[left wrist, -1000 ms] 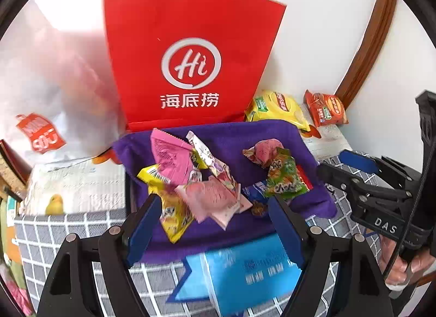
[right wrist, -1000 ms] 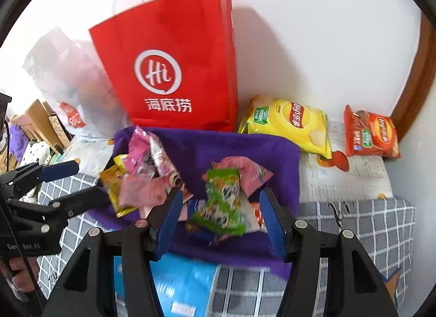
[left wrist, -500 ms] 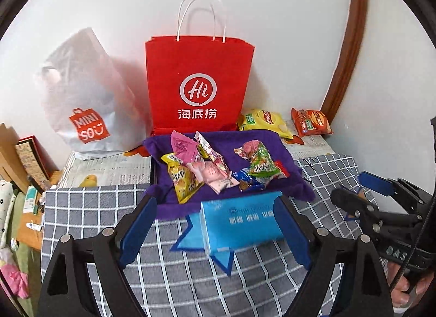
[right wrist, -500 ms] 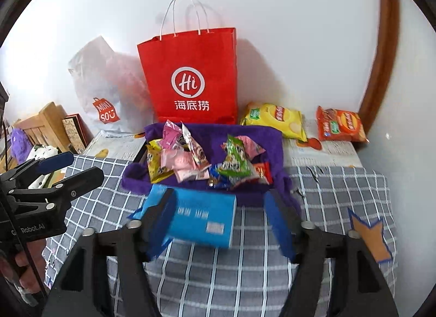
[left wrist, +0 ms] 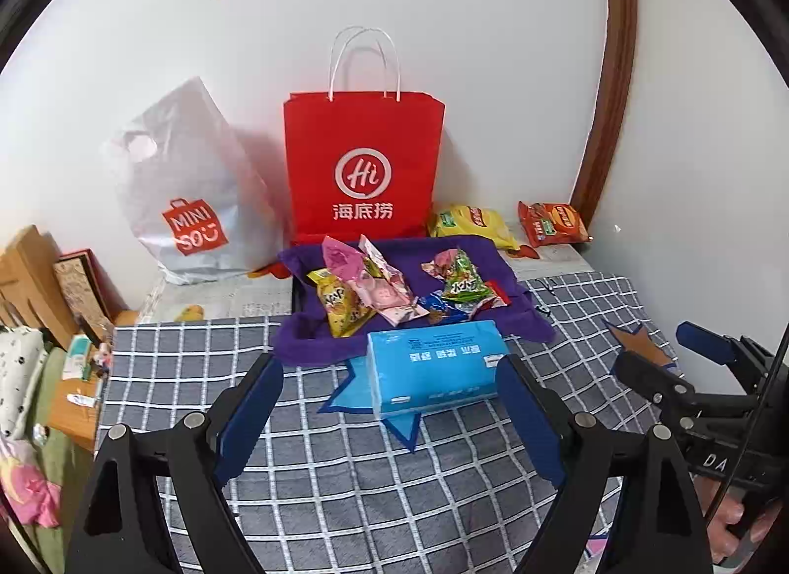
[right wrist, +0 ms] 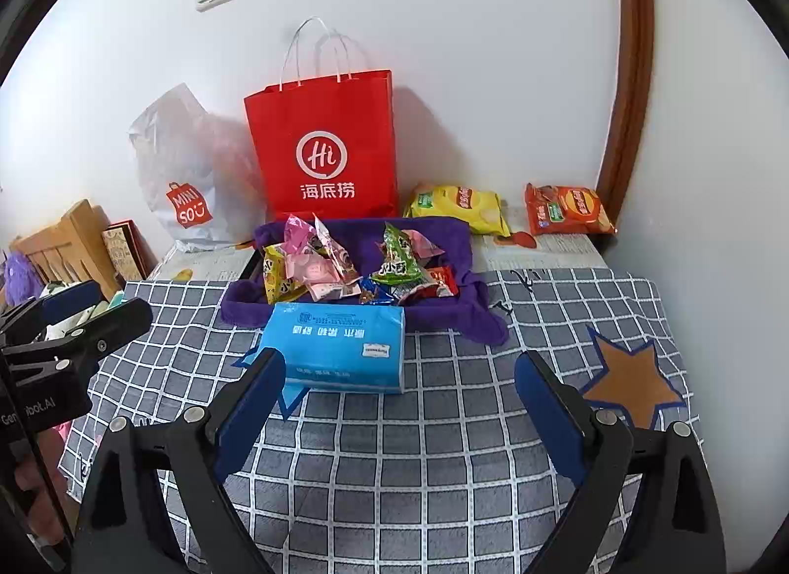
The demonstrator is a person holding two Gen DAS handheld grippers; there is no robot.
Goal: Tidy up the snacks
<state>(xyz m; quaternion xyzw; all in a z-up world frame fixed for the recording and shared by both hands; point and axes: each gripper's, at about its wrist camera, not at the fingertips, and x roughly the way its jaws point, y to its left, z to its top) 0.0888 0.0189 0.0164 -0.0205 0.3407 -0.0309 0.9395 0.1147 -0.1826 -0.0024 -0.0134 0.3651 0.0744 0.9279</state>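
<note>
Nearest to us, our left gripper [left wrist: 389, 406] stands wide with nothing between its blue pads, hanging above the grey checked cloth [left wrist: 345, 485]. Our right gripper [right wrist: 399, 401] is spreading its jaws at this moment, and they too are empty; the blue tissue pack [right wrist: 340, 347] lies on the cloth beyond its left finger, apart from the pads. Off to the right on the cloth sits a brown star patch [right wrist: 633, 389].

Just behind the tissue pack we find the purple-lined tray [right wrist: 458, 238], and inside it the snacks: a yellow packet [right wrist: 278, 280] at the left, pink packets [right wrist: 315, 263] heaped beside it, a green packet [right wrist: 399, 263] toward the right with a small red one [right wrist: 441, 280] and a blue one [right wrist: 375, 290] near the front edge.

Farther back, outside the tray, a yellow chip bag [right wrist: 458, 206] and an orange chip bag [right wrist: 567, 209] lie flat by the wall. A red paper bag [right wrist: 325, 145] stands upright behind the tray, and a translucent plastic shopping bag [right wrist: 182, 174] slumps to its left.
</note>
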